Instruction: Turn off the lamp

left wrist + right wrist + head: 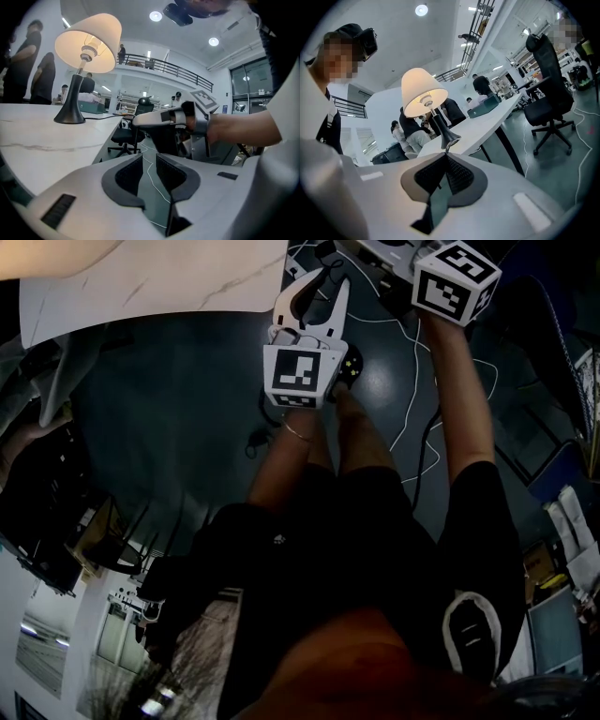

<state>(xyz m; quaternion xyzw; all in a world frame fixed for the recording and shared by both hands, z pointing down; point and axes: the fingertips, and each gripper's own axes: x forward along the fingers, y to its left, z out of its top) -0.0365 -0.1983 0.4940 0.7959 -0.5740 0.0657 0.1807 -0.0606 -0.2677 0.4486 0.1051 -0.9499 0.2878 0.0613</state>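
- jaws of the right gripper (443, 158) meet, empty; lit lamp (423, 93) stands upright dead ahead, likely nearer this hand.
- left gripper (149, 159) jaws slightly apart, empty; lamp up-left, farther.

Head view dim; gripper views bright under ceiling spots (156, 16), lamp (89, 43) glowing, fisheye edges dark and curved.
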